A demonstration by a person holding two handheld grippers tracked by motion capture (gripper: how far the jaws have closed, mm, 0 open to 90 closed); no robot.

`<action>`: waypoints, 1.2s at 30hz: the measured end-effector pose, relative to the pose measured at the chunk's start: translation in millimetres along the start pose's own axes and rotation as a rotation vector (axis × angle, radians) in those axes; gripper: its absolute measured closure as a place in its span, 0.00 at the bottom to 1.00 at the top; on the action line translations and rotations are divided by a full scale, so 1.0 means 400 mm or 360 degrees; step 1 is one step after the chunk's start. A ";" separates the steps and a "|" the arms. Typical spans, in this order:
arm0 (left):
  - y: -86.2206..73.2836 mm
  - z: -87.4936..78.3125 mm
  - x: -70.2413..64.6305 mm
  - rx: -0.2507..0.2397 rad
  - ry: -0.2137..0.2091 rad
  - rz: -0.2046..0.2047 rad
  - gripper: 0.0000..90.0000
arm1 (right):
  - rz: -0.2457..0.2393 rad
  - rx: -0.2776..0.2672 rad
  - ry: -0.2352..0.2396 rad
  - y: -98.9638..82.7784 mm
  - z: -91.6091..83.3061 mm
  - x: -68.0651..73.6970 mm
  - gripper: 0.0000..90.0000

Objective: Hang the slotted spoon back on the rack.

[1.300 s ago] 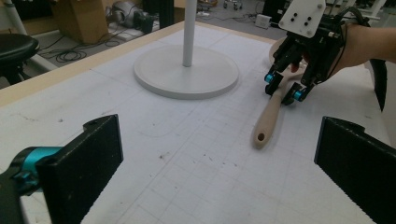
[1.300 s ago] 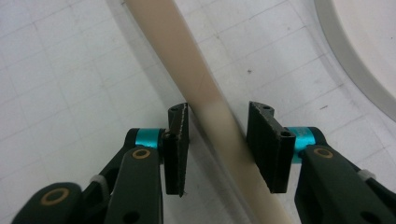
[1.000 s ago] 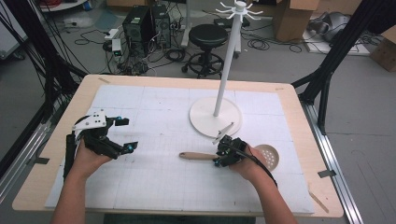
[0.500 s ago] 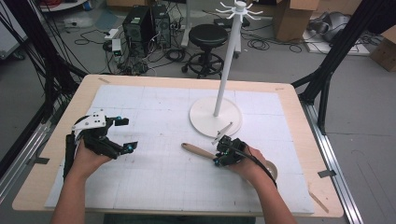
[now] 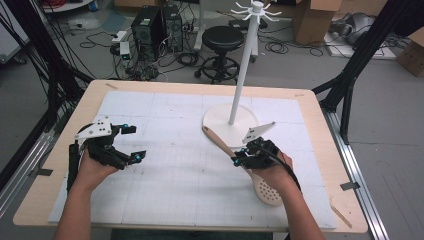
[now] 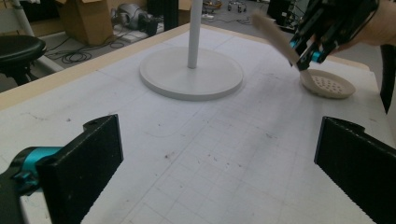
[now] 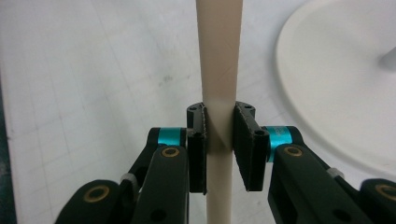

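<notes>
A pale wooden slotted spoon (image 5: 218, 141) stands tilted, its perforated head (image 5: 267, 188) on the white mat and its handle raised toward the stand. My right gripper (image 5: 240, 161) is shut on the handle about halfway along. In the right gripper view the pads (image 7: 198, 140) press the handle (image 7: 219, 60) from both sides. The left gripper view shows the spoon head (image 6: 327, 84) flat on the mat below the right gripper (image 6: 312, 50). My left gripper (image 5: 135, 143) rests at the left of the table, open with nothing between its jaws.
A white hook stand rises behind the spoon, its round base (image 5: 220, 119) just beyond the handle tip and its pole (image 5: 243, 70) topped by small hooks. The mat (image 5: 170, 150) covers most of the wooden table. A stool and computer cases stand on the floor behind.
The right gripper has risen with the spoon handle. The handle has swung from lying flat across the mat to pointing up toward the stand base. The left gripper has not moved.
</notes>
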State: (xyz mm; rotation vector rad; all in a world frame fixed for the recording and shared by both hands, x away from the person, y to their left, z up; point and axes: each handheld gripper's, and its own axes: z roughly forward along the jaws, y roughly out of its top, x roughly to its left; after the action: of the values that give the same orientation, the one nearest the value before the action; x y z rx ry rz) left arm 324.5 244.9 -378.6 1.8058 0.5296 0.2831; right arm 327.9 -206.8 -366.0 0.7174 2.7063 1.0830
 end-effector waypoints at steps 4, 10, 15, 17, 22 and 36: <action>0.001 -0.002 -0.001 -0.0008 0.0002 0.0002 0.02 | -0.0014 -0.0115 -0.0017 0.020 -0.046 0.002 0.85; 0.001 -0.004 0.000 -0.0015 0.0002 0.0000 0.02 | -0.0006 -0.0265 -0.0015 0.044 -0.109 -0.002 0.85; 0.002 -0.006 0.000 -0.0027 0.0001 -0.0004 0.02 | -0.0020 -0.0301 -0.0045 0.064 -0.144 -0.008 0.85; 0.003 -0.008 0.000 -0.0033 -0.0004 -0.0005 0.02 | -0.0024 -0.0316 -0.0051 0.073 -0.156 -0.013 0.85; 0.003 -0.013 0.002 -0.0044 -0.0005 -0.0005 0.02 | -0.0020 -0.0353 -0.0063 0.097 -0.184 -0.028 0.85; 0.004 -0.016 0.003 -0.0058 -0.0010 -0.0003 0.02 | -0.0049 -0.0418 -0.0153 0.180 -0.285 -0.063 0.85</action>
State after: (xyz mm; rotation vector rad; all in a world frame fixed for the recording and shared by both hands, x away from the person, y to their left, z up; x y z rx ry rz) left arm 323.0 250.4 -375.4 1.7707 0.5184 0.2838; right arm 343.3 -243.7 -234.9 0.6618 2.4255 1.3266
